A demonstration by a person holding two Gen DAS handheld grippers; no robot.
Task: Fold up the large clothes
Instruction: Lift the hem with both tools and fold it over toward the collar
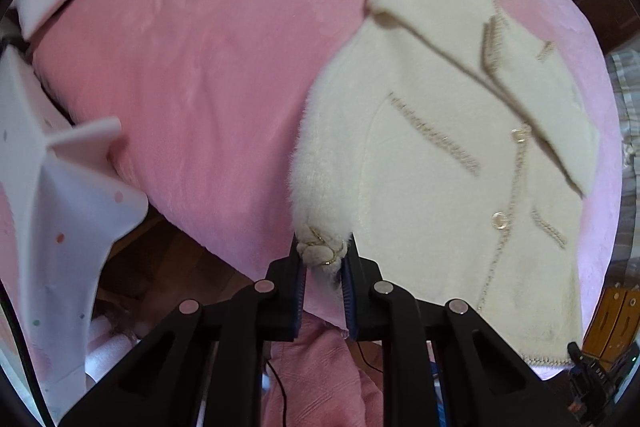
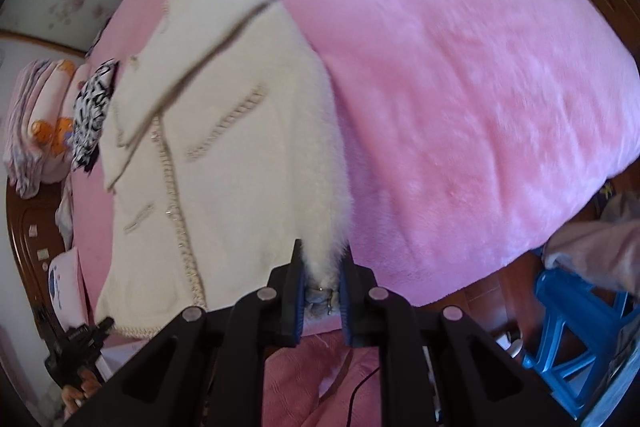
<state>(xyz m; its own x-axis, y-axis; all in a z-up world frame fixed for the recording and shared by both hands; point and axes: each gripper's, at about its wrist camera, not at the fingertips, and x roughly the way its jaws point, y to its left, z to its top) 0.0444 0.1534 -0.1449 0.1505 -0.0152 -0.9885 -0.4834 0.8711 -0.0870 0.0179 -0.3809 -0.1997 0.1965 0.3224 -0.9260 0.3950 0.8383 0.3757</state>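
**Two cuffs pinched, and either could slip**

In the left wrist view, a white dotted cloth (image 1: 60, 211) hangs at the left edge, clear of the work. At the bottom centre the left gripper (image 1: 323, 259) is clamped narrowly on the braided cuff (image 1: 320, 251) of the cream fuzzy jacket (image 1: 440, 131), whose sleeve rises from the jaws toward the body, spread across the right half of the frame on the pink blanket (image 1: 208, 67). The bite takes only the cuff's tip, so the slippery pile could slide out as the sleeve is carried.

In the right wrist view, the jacket (image 2: 224, 155) fills the left half and the right gripper (image 2: 320, 291) at the bottom centre grips the other cuff (image 2: 320, 295) just as narrowly. If the two hands pull unevenly, the body could drag and skew. The black-and-white garment (image 2: 90, 111) lies against the collar side and could catch in the fold.
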